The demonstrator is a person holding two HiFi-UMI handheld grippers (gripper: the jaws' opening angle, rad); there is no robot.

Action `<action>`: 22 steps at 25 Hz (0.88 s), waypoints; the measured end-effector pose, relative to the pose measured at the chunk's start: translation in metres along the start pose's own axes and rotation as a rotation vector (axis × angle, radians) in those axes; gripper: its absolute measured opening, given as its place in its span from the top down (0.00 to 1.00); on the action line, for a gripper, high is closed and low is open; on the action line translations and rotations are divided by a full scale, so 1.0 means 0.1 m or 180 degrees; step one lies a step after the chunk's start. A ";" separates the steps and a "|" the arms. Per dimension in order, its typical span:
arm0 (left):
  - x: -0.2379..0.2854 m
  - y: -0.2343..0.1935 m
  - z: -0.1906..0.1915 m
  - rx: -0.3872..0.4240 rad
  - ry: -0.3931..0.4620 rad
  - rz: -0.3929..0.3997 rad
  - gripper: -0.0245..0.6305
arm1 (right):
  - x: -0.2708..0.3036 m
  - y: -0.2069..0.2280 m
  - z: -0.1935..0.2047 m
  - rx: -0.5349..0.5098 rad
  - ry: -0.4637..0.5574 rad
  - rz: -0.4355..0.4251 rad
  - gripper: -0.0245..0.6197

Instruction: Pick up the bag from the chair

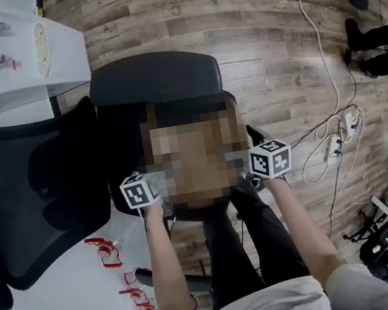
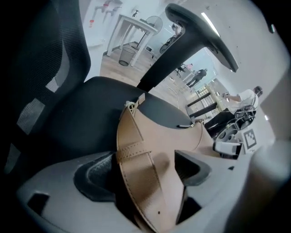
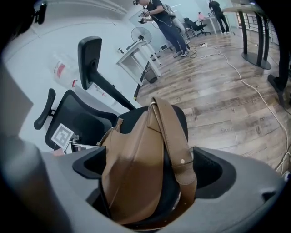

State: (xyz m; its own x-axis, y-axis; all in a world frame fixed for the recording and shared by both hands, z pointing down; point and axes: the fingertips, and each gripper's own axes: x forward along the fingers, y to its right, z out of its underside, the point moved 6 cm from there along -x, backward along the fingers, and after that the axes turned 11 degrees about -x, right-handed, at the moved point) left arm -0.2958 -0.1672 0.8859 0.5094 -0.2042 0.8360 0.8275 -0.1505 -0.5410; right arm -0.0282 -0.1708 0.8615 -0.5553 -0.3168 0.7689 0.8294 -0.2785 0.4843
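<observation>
Head view: L hand-held gripper (image 1: pixel 141 189) and R hand-held gripper (image 1: pixel 270 159) are low over the chair (image 1: pixel 156 80) seat; the middle is blurred out.

L gripper view: tan bag (image 2: pixel 152 154) sits on the seat, its end panel btwn jaws spread wide. Pads aren't pressing, nothing held.

R gripper view: jaws likewise wide, bag body and strap (image 3: pixel 175 132) btwn them, ungripped.

Soft leather, prob. light, will sag; take the stitched ends or strap, not the slack middle.

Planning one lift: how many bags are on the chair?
1. The brown bag sits on the chair seat, between the open jaws of the left gripper and right gripper; no other shows.
</observation>
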 end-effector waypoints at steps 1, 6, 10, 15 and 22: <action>0.04 -0.02 0.02 0.0024 -0.0101 -0.0009 0.40 | 0.06 -0.02 0.03 -0.0031 -0.0056 -0.0020 0.06; 0.17 -0.07 0.13 -0.0189 -0.0363 0.0234 0.41 | 0.20 -0.09 0.14 -0.0336 -0.0321 0.0175 0.05; 0.15 -0.10 0.10 -0.0258 -0.0337 0.0324 0.41 | 0.20 -0.13 0.12 -0.0313 -0.0369 0.0204 0.10; 0.10 -0.10 0.06 -0.0187 -0.0256 0.0264 0.41 | 0.18 -0.21 0.13 -0.0282 -0.0351 0.0160 0.20; 0.06 -0.05 0.19 -0.0084 -0.0188 0.0247 0.43 | 0.11 -0.35 0.14 -0.0342 -0.0332 0.0177 0.40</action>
State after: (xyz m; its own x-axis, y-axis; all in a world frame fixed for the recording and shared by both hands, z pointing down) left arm -0.2927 -0.1495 0.8955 0.5853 -0.1591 0.7951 0.7789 -0.1619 -0.6058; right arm -0.0623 -0.1519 0.8590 -0.4948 -0.2401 0.8352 0.8443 -0.3605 0.3966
